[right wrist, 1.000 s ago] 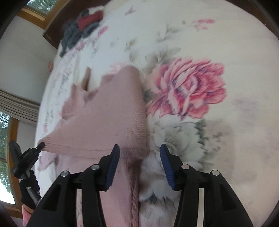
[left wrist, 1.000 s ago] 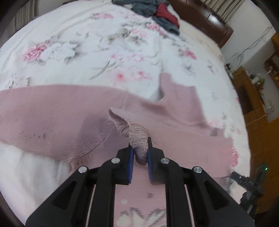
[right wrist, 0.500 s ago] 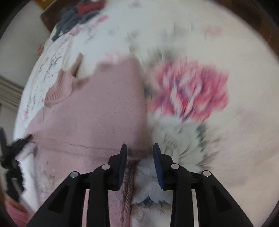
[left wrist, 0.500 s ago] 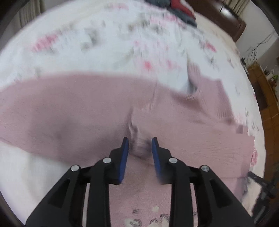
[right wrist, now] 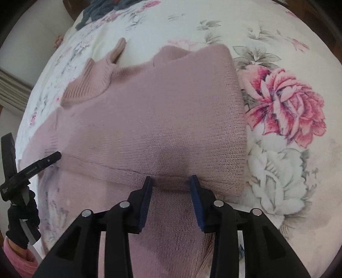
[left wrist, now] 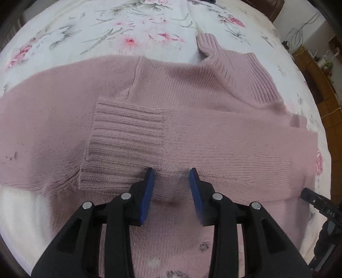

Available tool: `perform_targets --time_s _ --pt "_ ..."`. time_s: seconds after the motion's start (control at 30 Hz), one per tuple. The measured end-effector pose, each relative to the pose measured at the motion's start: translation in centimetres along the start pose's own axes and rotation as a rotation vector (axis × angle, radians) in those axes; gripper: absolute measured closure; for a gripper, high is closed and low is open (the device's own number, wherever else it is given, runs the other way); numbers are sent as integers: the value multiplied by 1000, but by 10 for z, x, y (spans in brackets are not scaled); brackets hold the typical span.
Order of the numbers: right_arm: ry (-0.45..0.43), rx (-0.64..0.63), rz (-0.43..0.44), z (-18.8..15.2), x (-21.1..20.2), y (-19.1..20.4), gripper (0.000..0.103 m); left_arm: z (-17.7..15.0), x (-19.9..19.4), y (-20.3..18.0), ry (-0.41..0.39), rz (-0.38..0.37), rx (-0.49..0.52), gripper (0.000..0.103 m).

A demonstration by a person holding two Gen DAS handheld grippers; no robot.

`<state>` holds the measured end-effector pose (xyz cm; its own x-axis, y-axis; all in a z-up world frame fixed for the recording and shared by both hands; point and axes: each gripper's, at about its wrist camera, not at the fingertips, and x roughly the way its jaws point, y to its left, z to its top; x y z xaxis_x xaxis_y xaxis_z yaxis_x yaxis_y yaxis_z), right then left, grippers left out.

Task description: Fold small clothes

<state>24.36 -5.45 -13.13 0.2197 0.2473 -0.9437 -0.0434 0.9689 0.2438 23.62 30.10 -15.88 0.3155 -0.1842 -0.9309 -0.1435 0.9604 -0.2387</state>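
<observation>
— Spread under everything we see the white floral-print bedsheet (left wrist: 64, 32), with a big pink rose (right wrist: 286, 104) at three o'clock in the right wrist view. What lies on it?

— We see the dusty-pink knitted sweater (left wrist: 192, 89) lying flat across the middle of the bed. Its ribbed turtleneck collar (left wrist: 241, 68) points toward one o'clock in the left wrist view. One sleeve is folded across the body, and its ribbed cuff (left wrist: 126, 145) rests on the sweater at nine o'clock from the left gripper.

— And farther off?

— At twelve o'clock in the right wrist view we make out a pile of dark grey and red clothes (right wrist: 100, 10), well apart from the sweater. Brown wooden furniture (left wrist: 316, 70) stands at two o'clock in the left view.

— How do our grippers stand?

— Our left gripper (left wrist: 172, 181) has its blue-padded jaws spread wide, holding nothing, just above the folded sleeve. Our right gripper (right wrist: 171, 184) is likewise parted and empty, over the sweater's folded edge. At nine o'clock in the right view we can see the other black tool, with a pink sleeve (right wrist: 17, 258) below it.
</observation>
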Motion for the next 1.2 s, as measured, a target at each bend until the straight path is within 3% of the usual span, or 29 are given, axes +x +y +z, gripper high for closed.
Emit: perform_targets --time_s 0.27,0.37,0.4,0.47,0.63,0.8,0.87,1.0,1.2 --pt "-5 8 -28 4 -1 16 65 0 -15 5 -9 -16 -25 69" --pt "-63 -44 13 -3 -30 35 54 -5 -55 26 -91 -57 -54 64" --pt "-71 -63 19 -6 -35 44 47 -9 -70 42 -120 -60 -78 60" --pt "-71 -102 40 -14 -41 63 46 -17 -93 75 -156 -45 -128 58" --pt "-4 -162 146 -35 -28 111 46 -43 -134 194 -193 98 -302 58" --pt "24 -246 130 -56 -9 150 46 -71 -164 318 -251 185 -554 58" --pt "35 -263 128 -62 -4 153 46 -75 -170 351 -282 206 -612 58" --pt "57 -261 117 -66 9 158 46 -72 -174 394 -345 147 -695 58" --pt "84 -223 84 -68 29 151 47 -50 -171 420 -404 89 -761 58"
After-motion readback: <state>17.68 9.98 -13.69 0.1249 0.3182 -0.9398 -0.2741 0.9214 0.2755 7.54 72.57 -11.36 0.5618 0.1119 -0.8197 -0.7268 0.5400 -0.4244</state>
